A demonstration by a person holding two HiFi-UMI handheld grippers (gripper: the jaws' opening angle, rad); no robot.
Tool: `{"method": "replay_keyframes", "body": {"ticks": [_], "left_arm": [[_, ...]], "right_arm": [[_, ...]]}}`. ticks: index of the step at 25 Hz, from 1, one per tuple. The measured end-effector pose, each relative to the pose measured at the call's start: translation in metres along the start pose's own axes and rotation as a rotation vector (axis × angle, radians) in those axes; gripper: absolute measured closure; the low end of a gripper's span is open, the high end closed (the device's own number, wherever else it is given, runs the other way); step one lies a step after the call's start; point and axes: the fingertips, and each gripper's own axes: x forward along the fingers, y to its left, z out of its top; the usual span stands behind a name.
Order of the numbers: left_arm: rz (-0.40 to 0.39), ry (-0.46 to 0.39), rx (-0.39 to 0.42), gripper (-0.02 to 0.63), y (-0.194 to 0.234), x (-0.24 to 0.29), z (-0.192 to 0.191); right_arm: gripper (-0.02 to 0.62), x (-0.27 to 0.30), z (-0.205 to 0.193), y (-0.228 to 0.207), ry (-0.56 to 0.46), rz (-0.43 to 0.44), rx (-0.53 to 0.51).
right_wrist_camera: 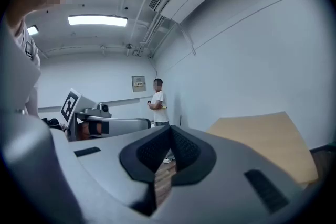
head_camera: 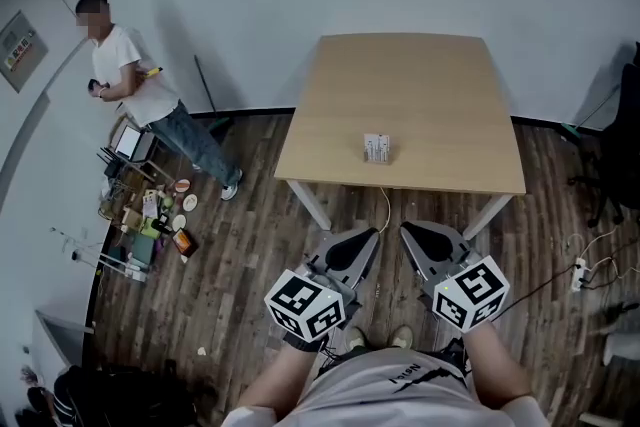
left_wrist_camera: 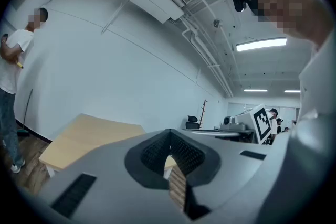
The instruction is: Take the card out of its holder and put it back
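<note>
Progress: by my read you haven't started. Nothing is gripped, and both grippers are well short of the things, so the whole job is left: pull the card out, then slide it back in.

Table [head_camera: 420,85]: light wood, square-on in front of you in the head view. It's bare except for one small item near the front edge.

Bystander [head_camera: 130,85]: standing by the wall off to your left, well away from the table. Not part of this.

Left gripper [head_camera: 365,238]: held low in front of your body and pointing level toward the table, short of its front edge. The jaws are pressed together with nothing between them; its own view only shows floor and table past the tips.

Right gripper [head_camera: 412,234]: just beside the left one, same pose. The jaws are closed tight and empty here too.

Holder [head_camera: 377,148]: small whitish block on the table, roughly centred left to right and close to the front edge. It's straight ahead of the gap between your two grippers.

Card: I can't separate it from the holder at this size, so I'd guess it's seated inside.

Orientation: the block looks about square with the table edges, with its longer side running away from you. That's a guess, and I can't make out which way the card slot faces.
</note>
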Motion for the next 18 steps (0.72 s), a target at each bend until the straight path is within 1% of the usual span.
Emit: {"method": "replay_keyframes", "body": {"ticks": [7,18], "left_arm": [[0.011,0.011,0.005,0.594,-0.002,0.006,-0.008],[0.067,0.008,0.017,0.594,0.004,0.022,-0.010]], "right_arm": [[0.583,-0.011,-0.007,-0.013,-0.023,-0.015,0.040],[0.581,-0.014,-0.005,-0.031,-0.042,0.011,0.045]]}}
